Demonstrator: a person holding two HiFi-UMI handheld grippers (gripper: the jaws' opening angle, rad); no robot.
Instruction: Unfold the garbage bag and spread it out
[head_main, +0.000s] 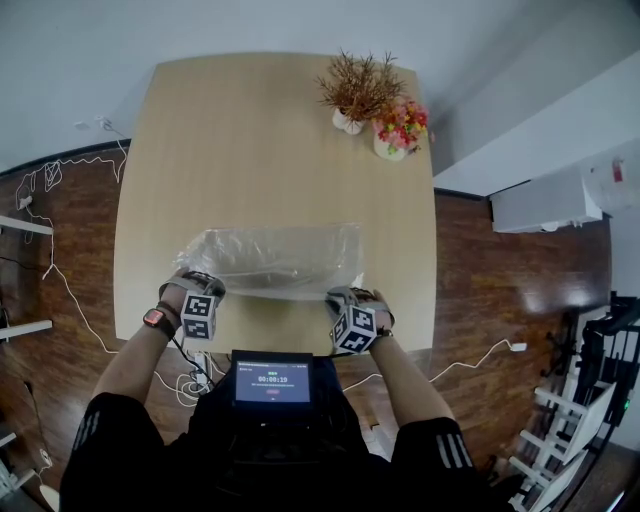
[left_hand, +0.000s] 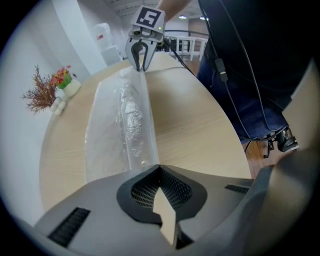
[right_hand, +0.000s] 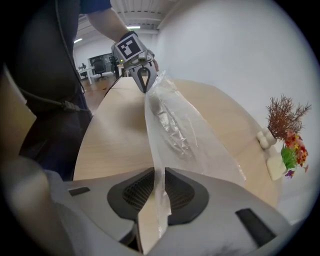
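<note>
A clear plastic garbage bag lies spread in a wide band across the near part of the wooden table. My left gripper is at its near left corner; in the left gripper view the jaws are shut on the bag's edge. My right gripper is at the near right corner. In the right gripper view its jaws stand a little apart, with a strip of the bag hanging loose in the gap. Each gripper shows in the other's view, the right one and the left one.
A dried brown plant and a pot of coloured flowers stand at the table's far right. A screen sits at the person's chest. White cables trail over the wooden floor to the left.
</note>
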